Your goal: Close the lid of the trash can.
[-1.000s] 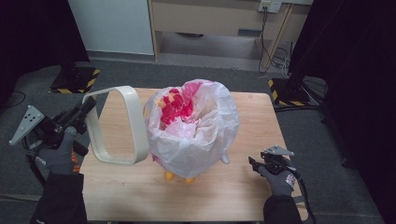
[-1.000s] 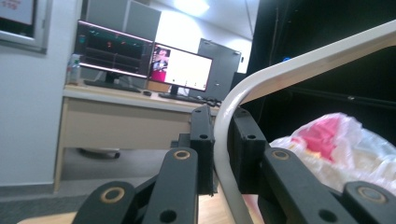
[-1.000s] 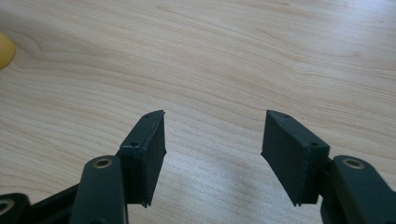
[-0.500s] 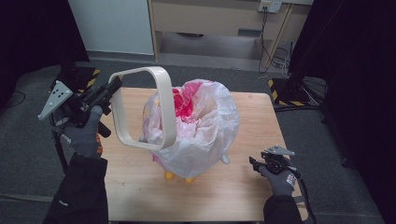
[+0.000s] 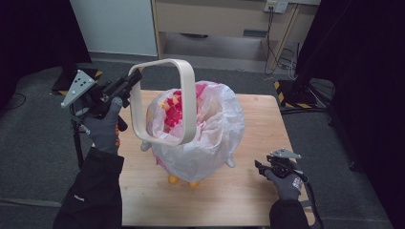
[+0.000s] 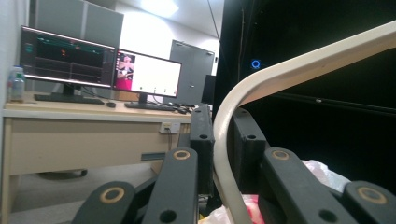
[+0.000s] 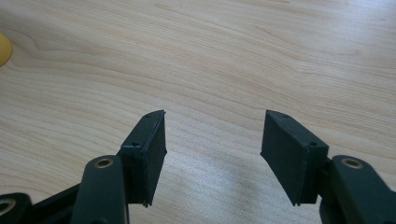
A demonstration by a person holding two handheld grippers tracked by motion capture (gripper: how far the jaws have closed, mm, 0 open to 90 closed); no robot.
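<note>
cream ring frame (image 5: 165, 102) clamped between the jaws of the left gripper (image 5: 129, 83), held upright in the air over the left half of the bench (image 5: 248, 191). gripped at its upper left corner; seen in the left gripper view as a pale band (image 6: 224, 154) running up between the two black jaws and curving off to the right. lower right part of the frame overlapping the mouth of the small bin (image 5: 200, 129), lined with a white plastic bag (image 5: 215, 138); hard to tell whether touching the bag or just in front of it.

right gripper (image 5: 262, 168) low over the bench near its right front corner, well apart from the bin, jaws spread wide with nothing between them, bare wood grain (image 7: 210, 70) below in the right gripper view.

inside the bag, red and pink contents (image 5: 174, 112), partly screened by the frame's right bar and too crumpled to name. bin body wrapped by the bag, with yellow feet (image 5: 173, 180) and pale feet (image 5: 230, 163) peeking out beneath. sliver of yellow (image 7: 3, 46) cut off at the left edge of the right gripper view.

beyond the bench, a desk (image 6: 70, 140) with two lit monitors (image 6: 107, 74) and a bottle (image 6: 16, 84) at its far left, screen contents unreadable. black curtain (image 5: 363, 71) to the right, cables (image 5: 282, 47) trailing down behind the bench.
</note>
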